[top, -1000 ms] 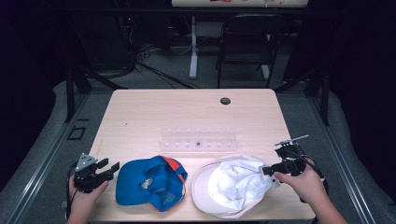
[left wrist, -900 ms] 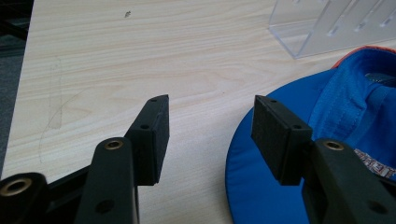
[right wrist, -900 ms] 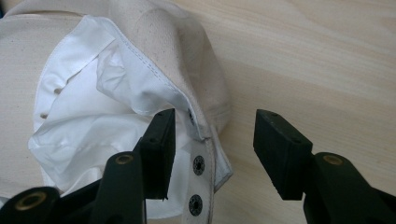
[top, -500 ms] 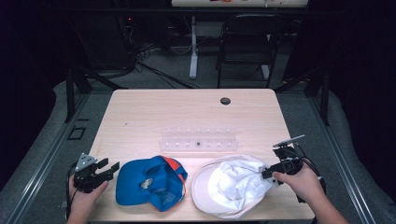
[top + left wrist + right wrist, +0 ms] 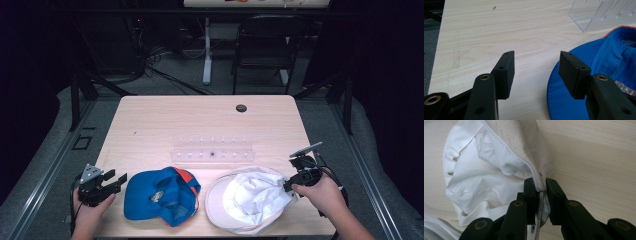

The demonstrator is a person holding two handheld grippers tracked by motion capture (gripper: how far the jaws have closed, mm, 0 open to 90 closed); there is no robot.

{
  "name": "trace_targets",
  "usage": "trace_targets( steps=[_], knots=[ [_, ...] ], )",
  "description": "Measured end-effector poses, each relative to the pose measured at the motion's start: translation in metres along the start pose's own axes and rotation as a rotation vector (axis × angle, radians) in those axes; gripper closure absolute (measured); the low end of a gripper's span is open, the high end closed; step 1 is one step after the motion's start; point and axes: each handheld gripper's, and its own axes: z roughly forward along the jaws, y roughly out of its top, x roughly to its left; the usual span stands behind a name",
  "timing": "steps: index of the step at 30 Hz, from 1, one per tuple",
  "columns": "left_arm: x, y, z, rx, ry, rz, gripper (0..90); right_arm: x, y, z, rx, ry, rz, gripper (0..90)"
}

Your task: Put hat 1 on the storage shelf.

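Pinching the edge of the white cap point(image 5: 499, 162) is what my right gripper point(image 5: 540, 188) does now; its fingers point(image 5: 530, 192) have just been closing and the cloth edge sits squeezed between them. That cap lies at the lower right of the desk point(image 5: 200, 125) in the high view. I think the grab is done, and lifting or moving the cap is still left.

My left gripper point(image 5: 535, 72) waits with fingers spread apart and nothing between them, just beside the blue cap point(image 5: 162, 195) at the lower left. A clear plastic rack point(image 5: 212, 149) stands behind both caps.

I cannot see the white cap's front, and the blue cap's badge is too blurry to read.
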Motion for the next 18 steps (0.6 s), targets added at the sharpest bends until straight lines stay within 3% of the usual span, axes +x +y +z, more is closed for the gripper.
trace_targets(
  steps=[3, 7, 8, 11, 12, 16, 18],
  knots=[
    [0.0, 0.0, 0.0, 0.0, 0.001, -0.002, 47.5, 0.005, 0.002, -0.004, 0.024, -0.035, -0.028, 80.3],
    [0.0, 0.0, 0.0, -0.003, 0.001, -0.004, 47.5, 0.011, 0.005, -0.005, 0.023, -0.058, 0.01, 80.8],
    [0.001, 0.0, 0.0, -0.004, 0.001, -0.003, 47.5, 0.01, 0.006, -0.008, 0.047, -0.063, -0.014, 80.9],
    [0.001, 0.0, 0.0, -0.001, 0.001, -0.001, 47.5, 0.013, 0.007, -0.009, 0.032, -0.078, -0.01, 81.0],
    [0.001, 0.0, 0.0, -0.001, 0.0, -0.001, 47.5, 0.013, 0.009, -0.013, 0.054, -0.085, -0.026, 81.1],
    [0.002, 0.0, -0.001, 0.013, -0.001, 0.004, 47.5, 0.016, 0.011, -0.016, 0.034, -0.092, -0.007, 81.2],
    [0.002, 0.0, -0.002, 0.014, -0.002, 0.004, 47.5, 0.016, 0.014, -0.022, 0.054, -0.092, -0.004, 81.2]
  ],
)
